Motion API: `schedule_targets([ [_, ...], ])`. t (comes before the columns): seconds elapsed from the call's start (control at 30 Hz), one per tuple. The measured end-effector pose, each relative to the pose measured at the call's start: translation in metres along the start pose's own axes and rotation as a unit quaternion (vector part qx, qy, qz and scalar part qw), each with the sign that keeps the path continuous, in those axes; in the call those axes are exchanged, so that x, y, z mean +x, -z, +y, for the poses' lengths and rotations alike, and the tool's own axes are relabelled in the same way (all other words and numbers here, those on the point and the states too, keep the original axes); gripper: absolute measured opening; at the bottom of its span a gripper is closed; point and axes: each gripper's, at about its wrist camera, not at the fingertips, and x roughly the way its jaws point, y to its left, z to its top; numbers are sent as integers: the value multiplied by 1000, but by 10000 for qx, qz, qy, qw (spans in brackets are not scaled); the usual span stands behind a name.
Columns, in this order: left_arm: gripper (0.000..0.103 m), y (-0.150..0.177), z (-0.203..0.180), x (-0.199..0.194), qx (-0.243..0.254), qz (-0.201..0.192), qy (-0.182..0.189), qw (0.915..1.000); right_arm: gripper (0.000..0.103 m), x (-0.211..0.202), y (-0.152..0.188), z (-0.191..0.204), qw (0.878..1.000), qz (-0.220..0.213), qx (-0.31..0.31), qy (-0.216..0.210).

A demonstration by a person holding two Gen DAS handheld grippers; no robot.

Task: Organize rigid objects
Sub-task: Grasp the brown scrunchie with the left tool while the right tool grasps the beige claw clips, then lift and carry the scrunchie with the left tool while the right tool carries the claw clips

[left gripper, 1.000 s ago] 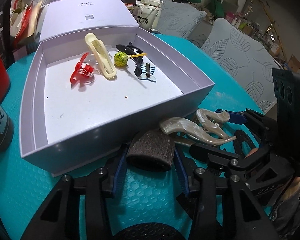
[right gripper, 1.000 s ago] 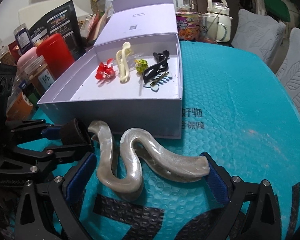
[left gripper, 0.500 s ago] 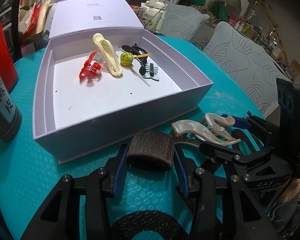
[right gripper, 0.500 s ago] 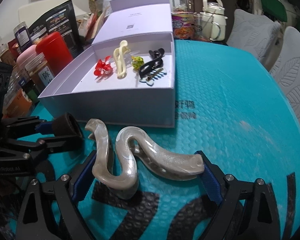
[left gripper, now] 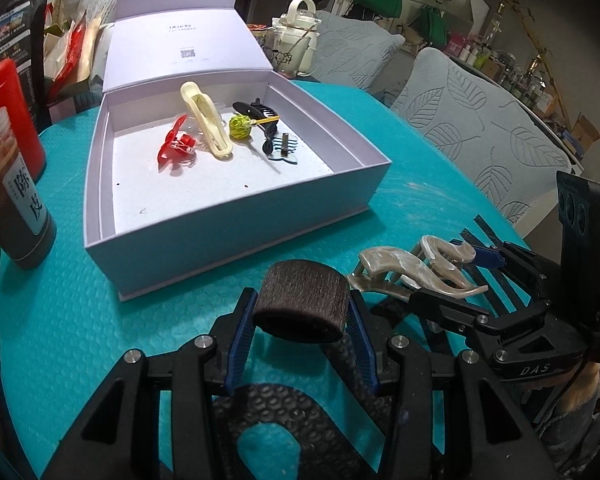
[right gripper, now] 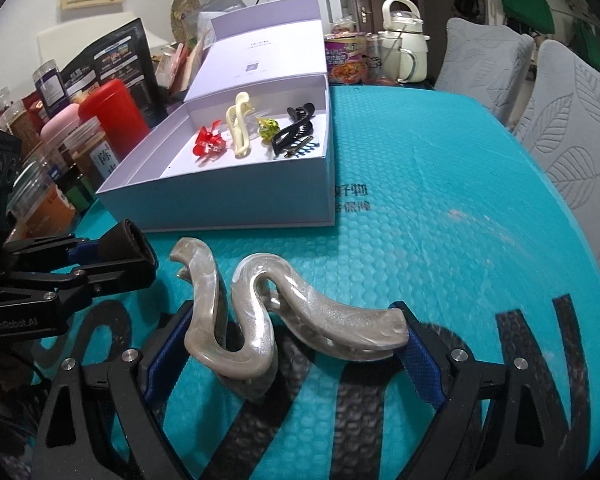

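My left gripper is shut on a dark brown fuzzy hair roller, held above the teal mat in front of the open lilac box. My right gripper is shut on a pearly beige wavy hair claw, held just right of the roller; the claw also shows in the left wrist view. In the box lie a red clip, a cream clip, a yellow-green ball tie, a black claw and a small comb clip.
Jars and a red canister crowd the table's left side; a dark jar stands by the box. A cream kettle and a snack tub stand behind the box. Grey leaf-pattern chairs line the right edge.
Both grippers have drawn back and up from the box with their objects still held; the box looks smaller and farther. Nothing was let go.
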Motion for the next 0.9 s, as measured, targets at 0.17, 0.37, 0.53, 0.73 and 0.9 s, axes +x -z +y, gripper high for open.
schedule_targets([
  [0.17, 44, 8, -8, -14, 59, -75, -41, 9999, 93, -13, 9, 4, 10000, -65, 32, -5],
  [0.37, 44, 16, -15, -31, 90, -199, -105, 9997, 93, -28, 17, 14, 9999, -152, -24, -53],
  [0.53, 44, 25, -19, -45, 54, -280, -200, 9994, 93, -40, 25, 25, 9996, -225, -94, -132],
  [0.73, 44, 36, -24, -62, 13, -393, -339, 9987, 93, -50, 33, 35, 9992, -279, -174, -243],
  [0.9, 44, 43, -29, -76, 2, -520, -454, 9976, 93, -59, 37, 43, 9983, -345, -311, -339],
])
